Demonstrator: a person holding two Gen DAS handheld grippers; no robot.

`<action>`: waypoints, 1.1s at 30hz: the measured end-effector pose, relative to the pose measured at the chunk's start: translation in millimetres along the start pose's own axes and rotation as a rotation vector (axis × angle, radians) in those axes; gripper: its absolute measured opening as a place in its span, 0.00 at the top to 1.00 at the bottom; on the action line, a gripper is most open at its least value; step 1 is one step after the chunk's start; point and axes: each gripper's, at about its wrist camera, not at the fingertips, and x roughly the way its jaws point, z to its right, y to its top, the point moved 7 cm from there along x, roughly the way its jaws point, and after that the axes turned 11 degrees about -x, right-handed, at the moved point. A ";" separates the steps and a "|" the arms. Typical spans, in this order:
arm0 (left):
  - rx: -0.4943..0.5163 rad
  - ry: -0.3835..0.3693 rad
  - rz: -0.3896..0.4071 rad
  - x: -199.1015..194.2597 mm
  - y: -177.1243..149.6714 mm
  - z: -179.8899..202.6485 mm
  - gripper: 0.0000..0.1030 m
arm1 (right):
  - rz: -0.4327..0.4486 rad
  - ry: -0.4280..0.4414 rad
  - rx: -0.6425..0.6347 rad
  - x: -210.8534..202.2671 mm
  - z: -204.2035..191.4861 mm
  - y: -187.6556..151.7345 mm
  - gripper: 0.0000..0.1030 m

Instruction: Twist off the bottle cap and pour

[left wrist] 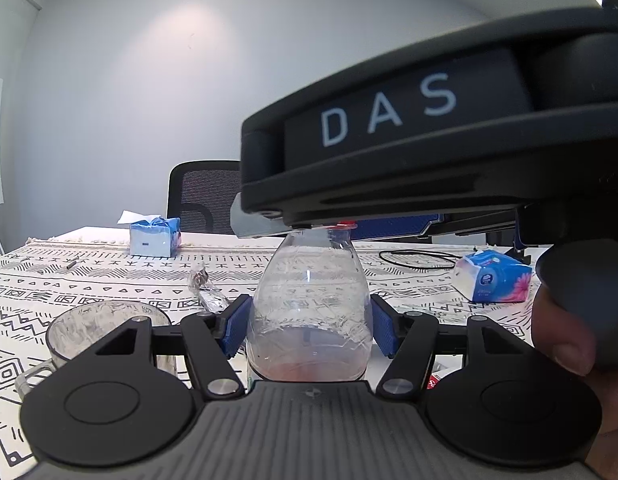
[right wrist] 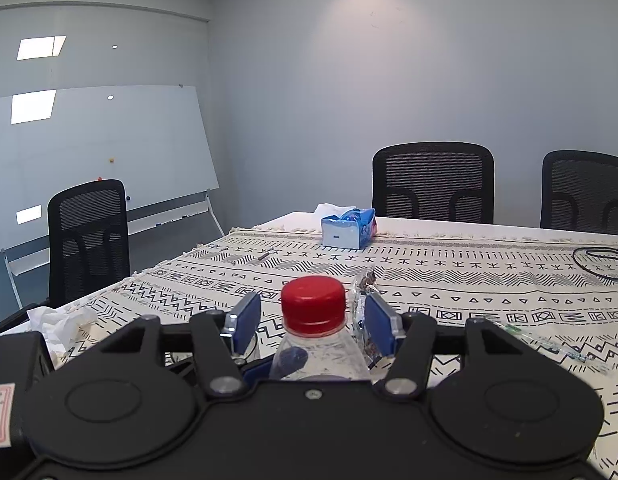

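A clear plastic bottle [left wrist: 309,300] stands upright on the patterned tablecloth [left wrist: 89,276] with a little pinkish liquid at its bottom. My left gripper [left wrist: 309,320] is shut on its lower body, blue pads [left wrist: 237,324] pressing both sides. From above, the black body of the right gripper [left wrist: 389,140] covers the bottle's top, so only a sliver of the red cap [left wrist: 346,224] shows. In the right wrist view the red cap [right wrist: 313,302] sits between the fingers of my right gripper [right wrist: 313,316], which is open with a gap on each side. A clear glass cup [left wrist: 105,320] stands left of the bottle.
A blue tissue box [right wrist: 349,228] sits at the table's far side and a soft tissue pack [left wrist: 493,276] at the right. A crumpled wrapper [left wrist: 207,288] lies behind the bottle, with a black cable loop [left wrist: 417,258] and crumpled tissue [right wrist: 61,320] nearby. Office chairs [right wrist: 433,182] ring the table. A thumb [left wrist: 561,332] shows at right.
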 end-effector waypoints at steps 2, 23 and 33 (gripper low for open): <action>0.002 0.002 0.001 0.1 -0.1 -0.1 0.43 | 0.001 0.001 0.003 -0.2 0.5 -0.2 0.41; 0.002 0.015 -0.006 -1.6 -1.4 0.9 0.42 | -0.006 0.005 0.007 1.3 1.8 -2.4 0.40; 0.005 0.015 -0.017 -3.0 -2.5 2.4 0.42 | -0.011 0.005 0.003 3.0 1.9 -3.7 0.39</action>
